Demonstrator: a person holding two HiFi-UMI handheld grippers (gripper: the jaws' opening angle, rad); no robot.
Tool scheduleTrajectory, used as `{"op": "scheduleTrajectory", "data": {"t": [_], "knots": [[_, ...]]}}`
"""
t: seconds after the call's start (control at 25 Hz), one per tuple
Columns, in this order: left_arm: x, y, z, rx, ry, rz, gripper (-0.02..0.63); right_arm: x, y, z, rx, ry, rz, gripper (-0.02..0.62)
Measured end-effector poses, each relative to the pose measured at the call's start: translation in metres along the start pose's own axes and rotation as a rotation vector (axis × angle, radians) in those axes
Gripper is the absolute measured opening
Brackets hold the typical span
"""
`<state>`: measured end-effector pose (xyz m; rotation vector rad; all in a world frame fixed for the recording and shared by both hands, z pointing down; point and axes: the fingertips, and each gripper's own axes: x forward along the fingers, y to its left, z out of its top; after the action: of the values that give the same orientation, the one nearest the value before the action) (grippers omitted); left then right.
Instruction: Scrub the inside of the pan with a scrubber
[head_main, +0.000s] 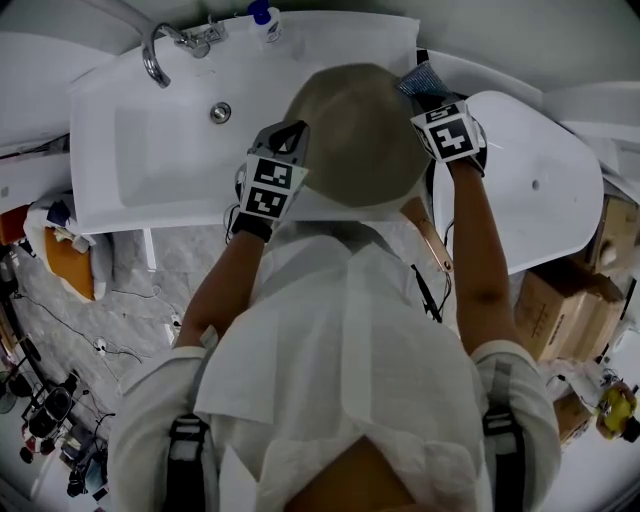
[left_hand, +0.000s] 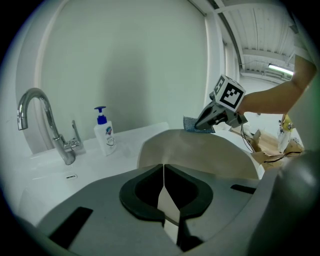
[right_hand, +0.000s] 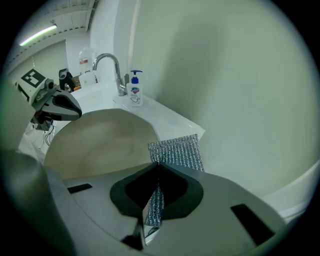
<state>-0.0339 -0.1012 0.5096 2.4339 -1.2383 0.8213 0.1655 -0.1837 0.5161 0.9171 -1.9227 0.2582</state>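
Head view: you are holding the pan (head_main: 350, 140) over the front edge of the white sink (head_main: 140, 150), its pale inside facing up at you. The left gripper (left_hand: 163, 172) is clamping the pan's near rim, jaws fully together on the thin edge. The right gripper (right_hand: 158, 165) is pinching the scrubber (right_hand: 176, 152), jaws closed on the woven blue-grey pad, which is sticking out ahead of them. The scrubber is sitting at the pan's far rim rather than down in the bowl (whether it is touching the rim there, I cannot tell). My reading is that the scrubbing is under way but unfinished. The inside is looking dull and dry, with no suds or water showing, and nothing is marking which parts are done, so the whole bowl is waiting for passes. Around you, the faucet (head_main: 155, 55) and the soap bottle (head_main: 264, 22) are standing at the back of the sink, well apart from the pan. A second white basin (head_main: 540, 180) is lying to your right, with cardboard boxes (head_main: 550, 310) below it and cables (head_main: 60, 330) trailing across the floor. Nothing is blocking the way into the bowl. Only the left gripper's own hold is covering a bit of rim.
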Motion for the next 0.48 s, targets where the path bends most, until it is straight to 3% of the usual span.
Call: {"op": "scheduleTrajectory", "data": {"t": [0.48], "knots": [[-0.009, 0.012, 0.002, -0.016, -0.014, 0.012, 0.021, 0.035, 0.027, 0.057, -0.06, -0.012, 0.052, 0.014]]}}
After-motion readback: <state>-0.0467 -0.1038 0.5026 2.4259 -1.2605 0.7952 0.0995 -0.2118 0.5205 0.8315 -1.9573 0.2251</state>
